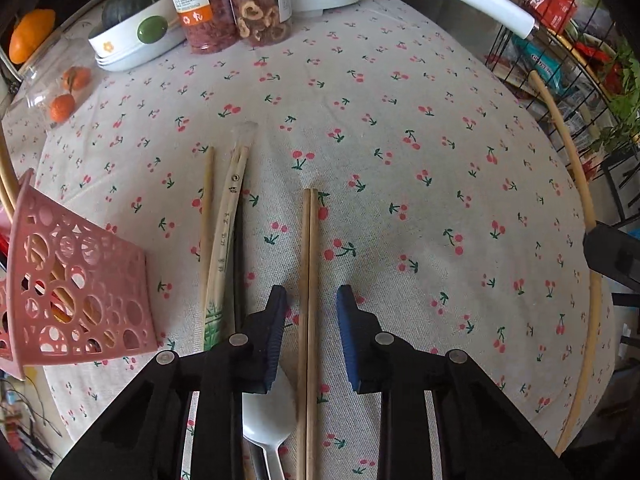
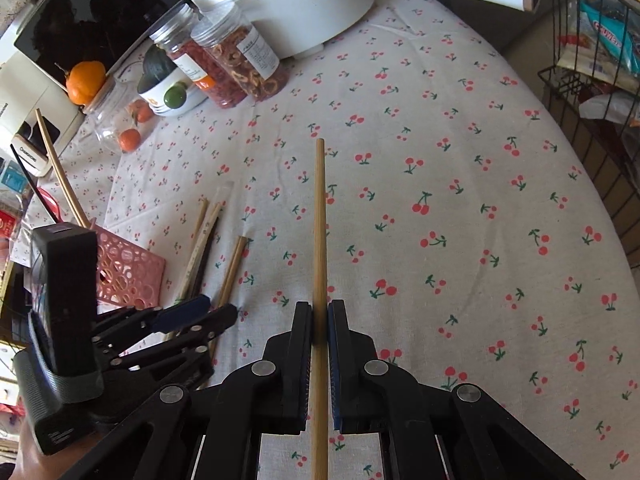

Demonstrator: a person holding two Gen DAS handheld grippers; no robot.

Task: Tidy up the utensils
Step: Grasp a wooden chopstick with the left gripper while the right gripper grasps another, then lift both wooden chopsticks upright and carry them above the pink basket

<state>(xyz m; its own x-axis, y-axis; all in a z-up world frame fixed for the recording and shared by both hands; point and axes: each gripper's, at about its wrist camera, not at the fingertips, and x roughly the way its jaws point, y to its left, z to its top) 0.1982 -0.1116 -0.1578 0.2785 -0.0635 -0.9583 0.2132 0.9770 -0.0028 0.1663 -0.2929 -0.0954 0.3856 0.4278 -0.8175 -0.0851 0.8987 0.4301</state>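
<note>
Wooden chopstick [image 2: 319, 240] clamped between right gripper's [image 2: 319, 320] closed jaws, pointing forward.

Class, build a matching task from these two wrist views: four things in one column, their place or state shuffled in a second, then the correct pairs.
Column 1
1. single chopstick
2. pair of chopsticks
3. pink basket
4. white spoon

Column 2
A. lying on its side
B. clamped in the right gripper
C. partly under the left gripper
D. flat between open jaws

Pairs: 1-B, 2-D, 3-A, 4-C
</note>
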